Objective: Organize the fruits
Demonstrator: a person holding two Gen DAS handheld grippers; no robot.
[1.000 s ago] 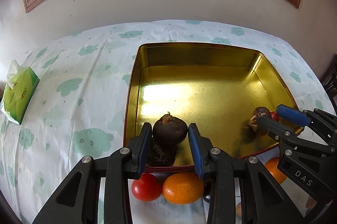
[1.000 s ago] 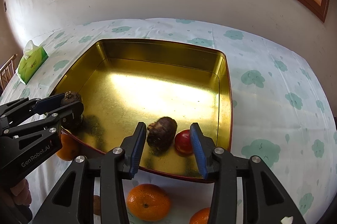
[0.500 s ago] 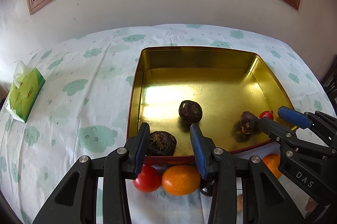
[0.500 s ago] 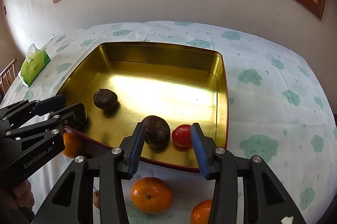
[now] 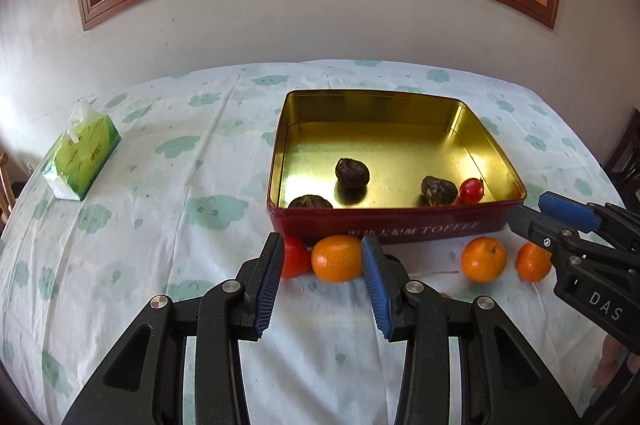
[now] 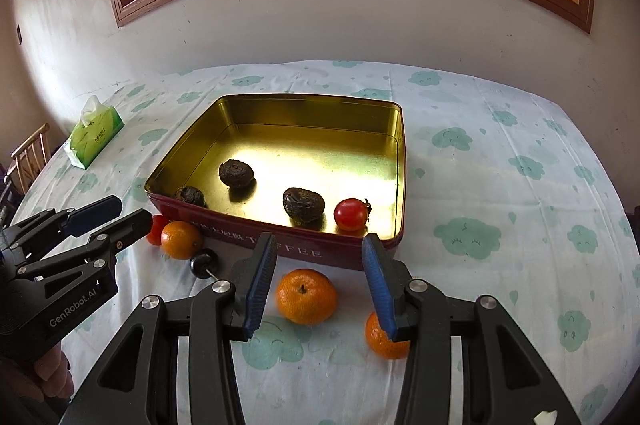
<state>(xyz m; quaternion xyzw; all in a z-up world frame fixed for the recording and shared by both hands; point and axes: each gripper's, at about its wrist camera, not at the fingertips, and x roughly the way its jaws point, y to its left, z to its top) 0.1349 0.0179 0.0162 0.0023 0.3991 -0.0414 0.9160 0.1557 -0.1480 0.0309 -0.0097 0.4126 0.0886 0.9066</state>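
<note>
Both claws are hovering low over the surface (image 6: pixel 520 153) just in front of the tin (image 6: pixel 401 161), which is sitting with its red front wall facing the operator. The left claw (image 5: pixel 322 275) is standing wide open and holding nothing; its blue pads are framing an orange (image 5: pixel 337 258) that is lying against the tin wall, with a red tomato (image 5: pixel 295 257) touching that orange on the left. This alignment suggests the orange is being lined up as the next pick. The right claw (image 6: pixel 318 275) is likewise spread wide and empty, aiming at a second orange (image 6: pixel 307 296); a third orange (image 6: pixel 382 339) is lying partly behind its right finger. Inside the tin, three dark wrinkled fruits (image 6: pixel 236 173) and one small tomato (image 6: pixel 351 214) are already resting. A dark cherry (image 6: pixel 204 264) is waiting outside. A tissue pack (image 5: pixel 82 155) is sitting well apart, left.
</note>
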